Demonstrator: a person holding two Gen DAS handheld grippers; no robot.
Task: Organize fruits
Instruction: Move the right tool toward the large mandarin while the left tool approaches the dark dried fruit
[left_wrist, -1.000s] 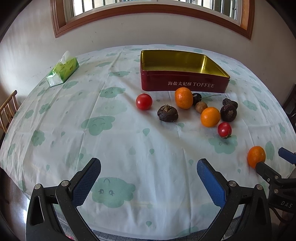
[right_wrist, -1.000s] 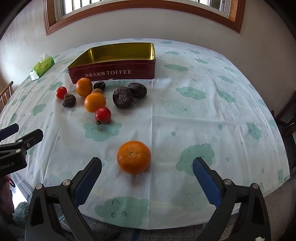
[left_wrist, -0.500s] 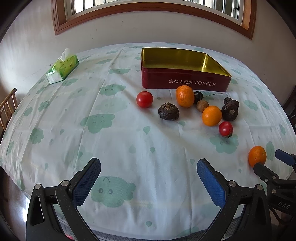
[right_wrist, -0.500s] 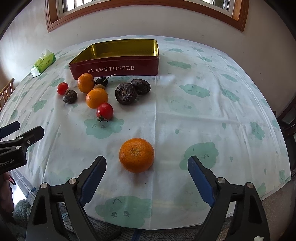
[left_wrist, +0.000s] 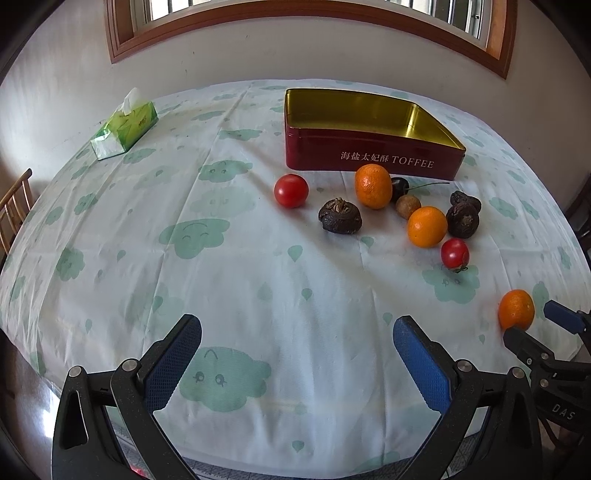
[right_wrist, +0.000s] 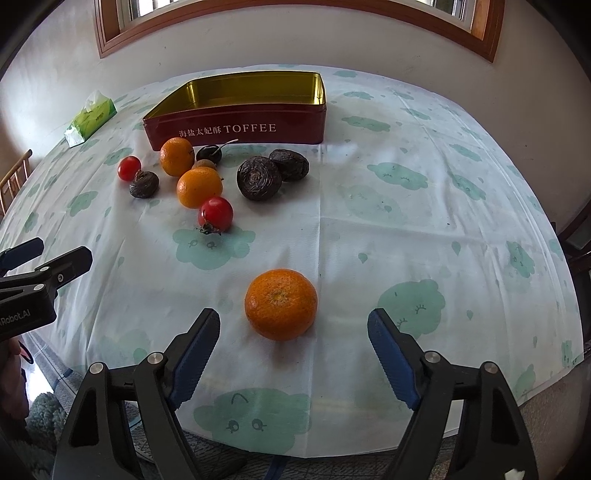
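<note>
Left tool (left_wrist: 297, 347) low, jaws spread wide; right tool (right_wrist: 293, 332) likewise, both holding nothing.

Both wrist views sit low at the table's near edge, facing the toffee tin (left_wrist: 373, 142) and window wall. Left view: tin ahead, slightly right. Right view: tin (right_wrist: 240, 114) ahead-left, nearer the lone orange (right_wrist: 280, 303). Shared: tin, fruit cluster, tissue box (left_wrist: 123, 127).

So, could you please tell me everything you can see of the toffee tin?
The toffee tin is a shallow rectangular metal box, dark red outside with white Chinese characters and "TOFFEE" on its front wall, shiny gold inside. It has no lid on and looks empty. It sits flat on the tablecloth behind the fruit; an orange lies just before it, contact unclear.
</note>
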